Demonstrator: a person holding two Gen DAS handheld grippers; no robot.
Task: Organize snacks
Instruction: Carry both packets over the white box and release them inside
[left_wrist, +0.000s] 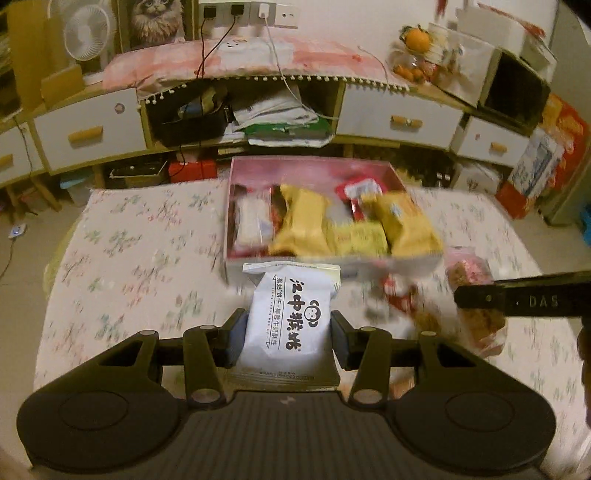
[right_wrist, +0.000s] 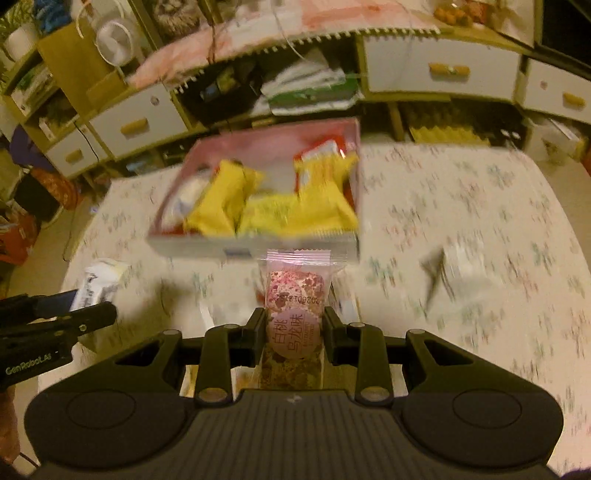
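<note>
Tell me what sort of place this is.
Most likely a lived-in room at home, a bedroom or living room. A low cabinet with white drawers runs along the wall, a small fan stands on it, and a floral cloth covers the surface holding the snack box.

Box (left_wrist: 236, 266) on table (left_wrist: 147, 229), snack packets (left_wrist: 306, 225) inside, cabinet (left_wrist: 399, 118) behind

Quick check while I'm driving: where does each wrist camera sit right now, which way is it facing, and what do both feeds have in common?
Left wrist: on the left gripper, looking forward over the white snack packet it clamps toward the pink box; the right gripper's finger enters at right.
Right wrist: on the right gripper, facing the same box beyond its clamped pink snack packet; the left gripper shows at lower left.
Shared: the box, the floral tablecloth, the drawer cabinet.
</note>
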